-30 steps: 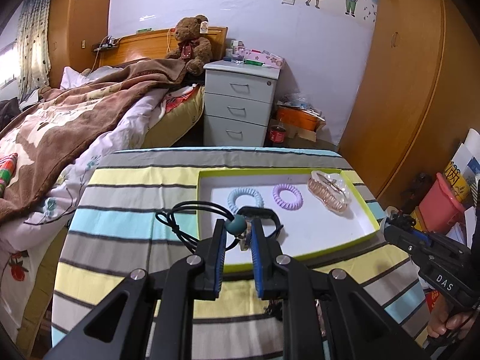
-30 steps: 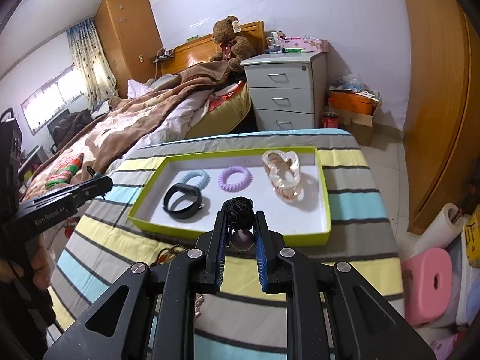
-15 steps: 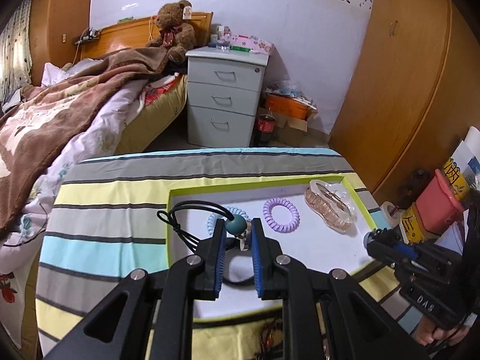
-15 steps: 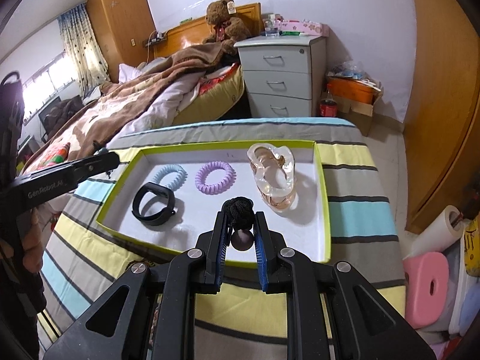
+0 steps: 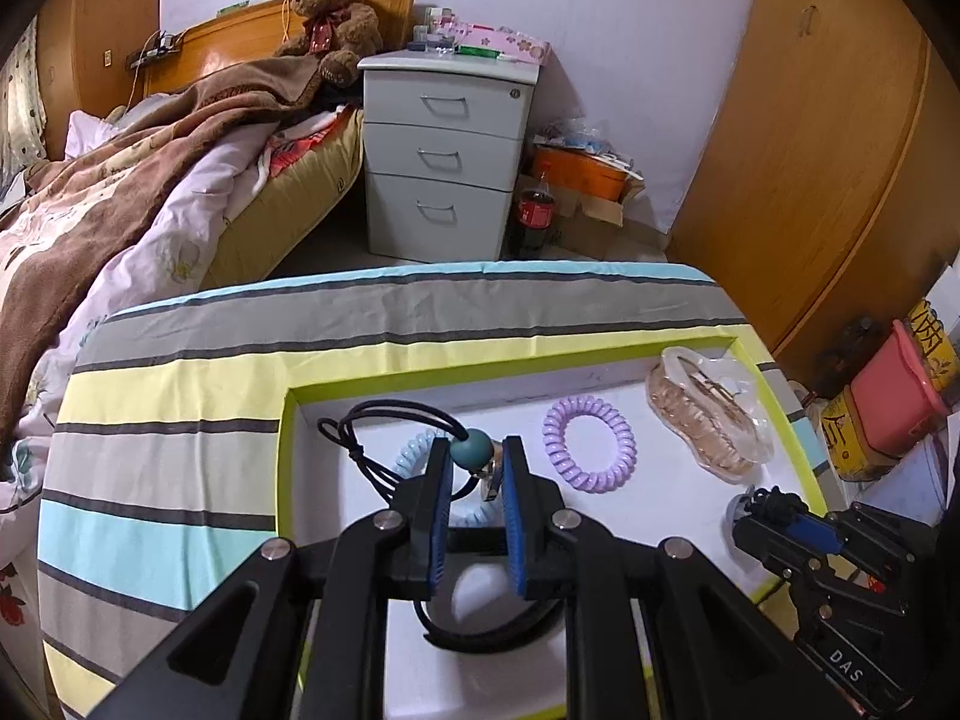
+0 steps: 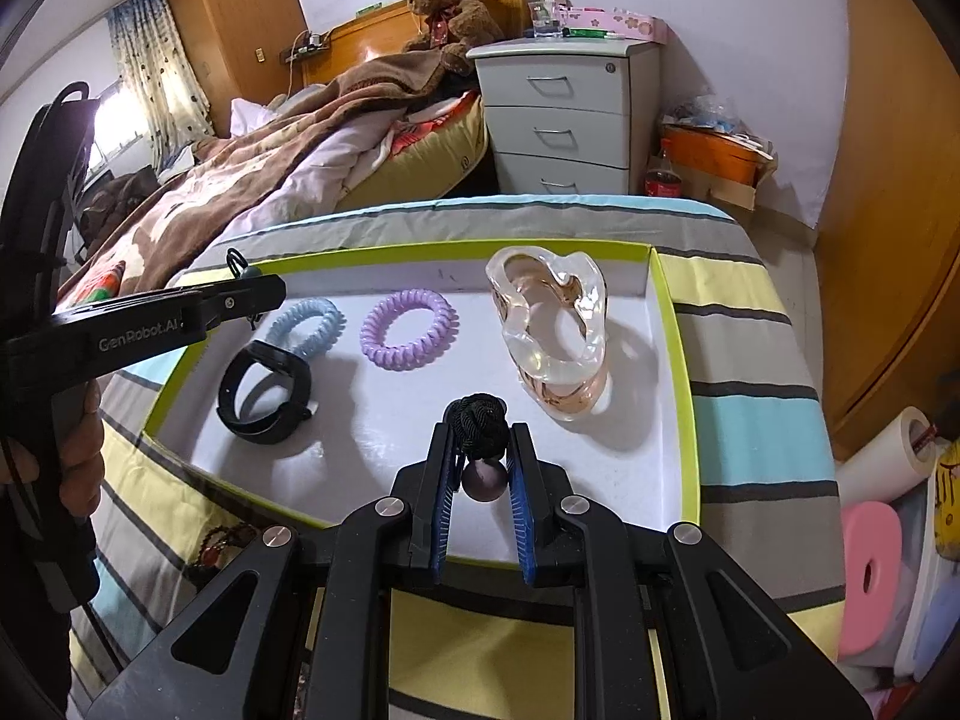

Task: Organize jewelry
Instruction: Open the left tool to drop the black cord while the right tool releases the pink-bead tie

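You were mid-placing: left gripper [image 5: 474, 468] jaws clamped a cord necklace [image 5: 396, 426], right gripper [image 6: 480, 462] pinched a tassel [image 6: 478, 420], both over the tray [image 6: 675, 360]; next, lower toward 12 o'clock and release.

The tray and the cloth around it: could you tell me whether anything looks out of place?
Yes: a dark bead bracelet lies on the striped cloth outside the tray, by its near left edge, while the other pieces sit inside or are held by a gripper.
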Action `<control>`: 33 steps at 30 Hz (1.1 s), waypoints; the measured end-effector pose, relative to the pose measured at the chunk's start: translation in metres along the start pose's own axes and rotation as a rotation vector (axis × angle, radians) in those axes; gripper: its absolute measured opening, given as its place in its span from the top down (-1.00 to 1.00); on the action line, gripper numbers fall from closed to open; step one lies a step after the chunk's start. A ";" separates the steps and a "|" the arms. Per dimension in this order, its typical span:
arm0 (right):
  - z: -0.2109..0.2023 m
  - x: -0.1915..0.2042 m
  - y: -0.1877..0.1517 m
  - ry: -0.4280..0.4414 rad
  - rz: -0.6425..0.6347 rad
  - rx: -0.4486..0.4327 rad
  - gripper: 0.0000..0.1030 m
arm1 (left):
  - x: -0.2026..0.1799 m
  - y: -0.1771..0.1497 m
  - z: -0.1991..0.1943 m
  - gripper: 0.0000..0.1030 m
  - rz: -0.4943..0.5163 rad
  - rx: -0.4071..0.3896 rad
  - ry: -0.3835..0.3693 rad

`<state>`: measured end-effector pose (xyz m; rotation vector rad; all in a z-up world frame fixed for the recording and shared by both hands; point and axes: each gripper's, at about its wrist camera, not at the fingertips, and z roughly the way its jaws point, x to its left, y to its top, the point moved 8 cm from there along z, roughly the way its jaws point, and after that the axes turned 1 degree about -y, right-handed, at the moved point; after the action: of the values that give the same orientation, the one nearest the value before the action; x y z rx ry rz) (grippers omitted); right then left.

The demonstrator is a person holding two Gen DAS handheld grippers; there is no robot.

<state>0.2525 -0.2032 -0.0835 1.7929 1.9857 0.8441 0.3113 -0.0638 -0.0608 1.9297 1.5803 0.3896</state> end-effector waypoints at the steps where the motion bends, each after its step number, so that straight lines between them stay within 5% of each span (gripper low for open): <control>1: 0.001 -0.001 0.000 -0.002 -0.001 0.003 0.65 | 0.000 0.000 0.002 0.67 0.003 0.002 0.000; 27: 0.013 -0.002 -0.002 -0.028 -0.009 0.019 0.65 | 0.000 -0.007 0.026 0.67 0.000 0.071 0.000; 33: 0.014 -0.001 -0.001 -0.024 -0.012 0.021 0.65 | -0.002 -0.008 0.026 0.49 -0.005 0.075 -0.011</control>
<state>0.2597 -0.2010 -0.0950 1.7929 1.9954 0.7975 0.3195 -0.0716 -0.0857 1.9801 1.6129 0.3209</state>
